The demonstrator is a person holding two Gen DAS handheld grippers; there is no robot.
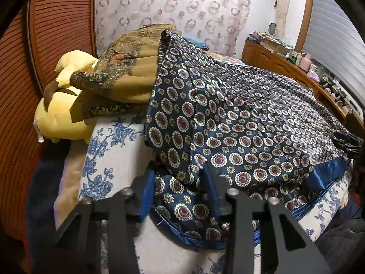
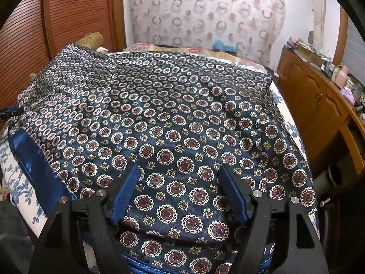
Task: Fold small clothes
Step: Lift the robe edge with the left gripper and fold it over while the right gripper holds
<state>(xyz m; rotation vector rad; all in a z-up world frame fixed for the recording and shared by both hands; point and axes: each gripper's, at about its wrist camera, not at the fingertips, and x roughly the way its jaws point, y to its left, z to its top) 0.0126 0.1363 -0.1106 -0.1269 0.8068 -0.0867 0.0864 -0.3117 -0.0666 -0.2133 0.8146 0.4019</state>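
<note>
A navy satin cloth (image 1: 251,114) with red and white medallions and a plain blue border (image 2: 29,159) lies spread over the bed, folded double near me. In the left wrist view my left gripper (image 1: 179,194) stands at the cloth's near left corner. Its blue pads (image 1: 146,196) are on either side of the layered edge, which lies flat and unsqueezed between them. In the right wrist view my right gripper (image 2: 180,194) is wide open, with its pads (image 2: 127,194) down on the cloth (image 2: 159,114) near its front right edge. The right gripper also shows at the far right (image 1: 349,143).
The bed has a white sheet with blue flowers (image 1: 114,159). A yellow plush toy (image 1: 61,118) and a brown patterned cloth (image 1: 127,68) lie at the back left. A slatted wooden door (image 1: 34,45) stands on the left and a cluttered wooden cabinet (image 2: 314,105) on the right.
</note>
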